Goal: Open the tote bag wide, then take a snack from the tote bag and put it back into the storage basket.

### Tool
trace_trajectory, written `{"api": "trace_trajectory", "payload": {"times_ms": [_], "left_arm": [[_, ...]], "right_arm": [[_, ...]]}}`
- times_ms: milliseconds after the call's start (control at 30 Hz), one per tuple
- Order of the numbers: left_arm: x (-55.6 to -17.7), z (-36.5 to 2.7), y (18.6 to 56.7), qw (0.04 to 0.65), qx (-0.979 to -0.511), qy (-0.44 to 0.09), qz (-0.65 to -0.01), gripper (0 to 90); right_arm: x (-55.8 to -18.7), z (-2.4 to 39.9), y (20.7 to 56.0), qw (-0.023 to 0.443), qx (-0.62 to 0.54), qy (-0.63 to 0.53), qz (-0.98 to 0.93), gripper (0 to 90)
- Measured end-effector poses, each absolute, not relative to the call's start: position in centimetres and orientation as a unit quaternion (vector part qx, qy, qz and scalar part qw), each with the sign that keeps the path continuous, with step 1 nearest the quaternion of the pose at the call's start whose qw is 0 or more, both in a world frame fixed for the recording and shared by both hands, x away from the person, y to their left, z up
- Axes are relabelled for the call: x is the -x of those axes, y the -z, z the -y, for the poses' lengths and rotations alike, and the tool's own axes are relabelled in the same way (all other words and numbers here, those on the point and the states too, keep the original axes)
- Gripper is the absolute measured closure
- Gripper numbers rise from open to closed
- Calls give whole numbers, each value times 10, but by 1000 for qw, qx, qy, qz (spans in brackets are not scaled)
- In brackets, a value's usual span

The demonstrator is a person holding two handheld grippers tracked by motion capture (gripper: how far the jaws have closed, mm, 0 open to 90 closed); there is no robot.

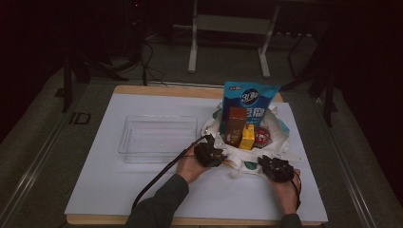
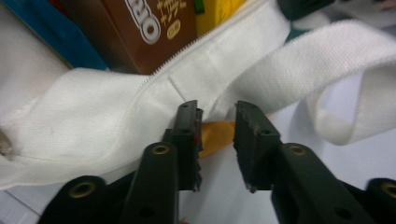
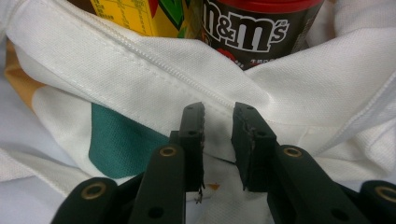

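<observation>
- Tote bag [image 1: 247, 142], white cloth with teal and orange patches, lay on the right half of the white board [image 1: 119, 190], just right of the clear plastic tray [image 1: 157, 137].
- Its mouth faced up and toward the far edge; its long axis ran roughly front to back, with the open zipper rim spread wide around the contents.
- Contents stood inside the bag: a blue snack pouch [image 1: 250, 97] upright at the back, a brown Oreo box [image 1: 236, 124] before it, a yellow carton [image 1: 247, 137] and a red-lidded M&M's tub [image 1: 261, 136] toward the right.
- White handle strap [image 2: 336, 46] looped loosely off the near rim onto the board.
- Left gripper [image 1: 209, 154] sat at the near-left rim; in the left gripper view its jaws stood apart with a gap between them, the tips at the rim fabric [image 2: 116, 107], not pressing on it.
- Right gripper [image 1: 275, 167] sat at the near-right rim; in the right gripper view its jaws likewise stood apart, tips against the zipper edge [image 3: 154, 65], nothing clamped.
- Both grippers were close to one another, each held in a hand entering from the near edge.
</observation>
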State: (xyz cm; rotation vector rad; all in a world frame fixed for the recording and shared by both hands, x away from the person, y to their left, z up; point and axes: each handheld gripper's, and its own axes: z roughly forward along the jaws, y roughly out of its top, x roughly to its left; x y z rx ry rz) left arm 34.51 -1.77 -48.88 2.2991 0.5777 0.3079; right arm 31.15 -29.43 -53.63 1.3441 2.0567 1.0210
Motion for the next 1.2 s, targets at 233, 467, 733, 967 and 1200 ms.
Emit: {"api": "trace_trajectory", "payload": {"times_ms": [233, 467, 733, 967, 1200], "left_arm": [[-345, 4, 465, 406, -880, -107, -224, 604], [-351, -4, 451, 422, -872, -107, -222, 590], [-364, -10, 436, 443, -863, -84, -230, 620], [-378, -12, 428, 438, -864, -90, -232, 610], [-392, -13, 421, 426, -866, -112, -237, 602]], "right_arm": [[-310, 293, 537, 249, -486, -369, -752, 732], [-310, 292, 537, 254, -483, -369, -752, 725], [-310, 294, 537, 243, -485, -376, -751, 699], [-311, 294, 537, 240, -481, -378, -754, 684], [-310, 294, 537, 240, -482, -377, -754, 684]]}}
